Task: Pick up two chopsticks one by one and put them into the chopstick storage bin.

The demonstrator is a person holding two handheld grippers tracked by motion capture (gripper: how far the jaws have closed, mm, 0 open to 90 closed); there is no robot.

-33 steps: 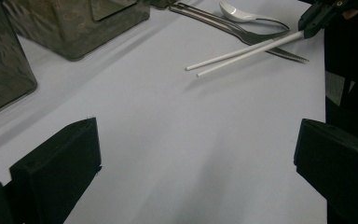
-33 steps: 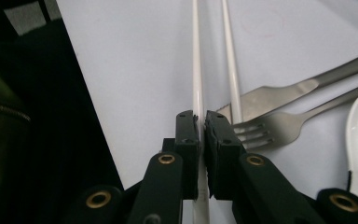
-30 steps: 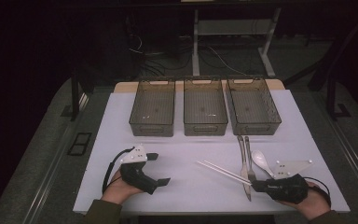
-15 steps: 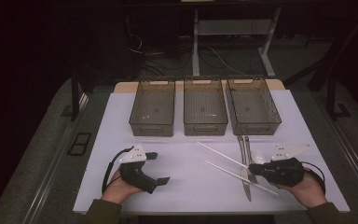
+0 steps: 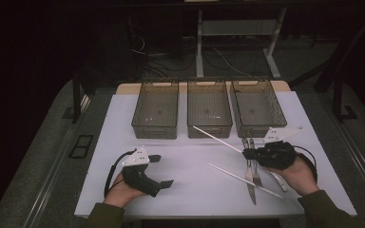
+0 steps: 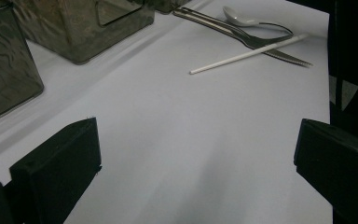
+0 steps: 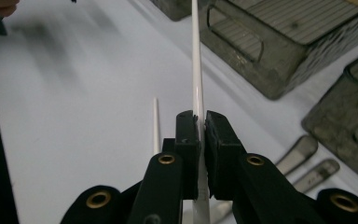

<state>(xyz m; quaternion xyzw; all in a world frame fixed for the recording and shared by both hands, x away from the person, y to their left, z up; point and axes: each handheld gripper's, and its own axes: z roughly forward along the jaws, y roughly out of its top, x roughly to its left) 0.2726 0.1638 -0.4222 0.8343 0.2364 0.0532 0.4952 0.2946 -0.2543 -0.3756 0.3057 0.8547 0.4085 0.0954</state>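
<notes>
Sorting has barely begun, I judge. Left claw (image 5: 161, 171) rests near the front left of the surface (image 5: 123, 118) with jaws wide apart and nothing between them. Three bins stand in a row along the back edge: left bin (image 5: 155, 115), middle bin (image 5: 209, 114), right bin (image 5: 258, 111), all bare as far as I can see. Right claw (image 5: 245, 153), near the front right, is clamped on one white stick (image 5: 217, 139), lifted and angled toward the middle bin. A second stick (image 5: 237, 178), knife (image 5: 250, 183), fork (image 5: 256, 175) and spoon (image 6: 242, 19) lie by the front right edge, all yet to be binned.
</notes>
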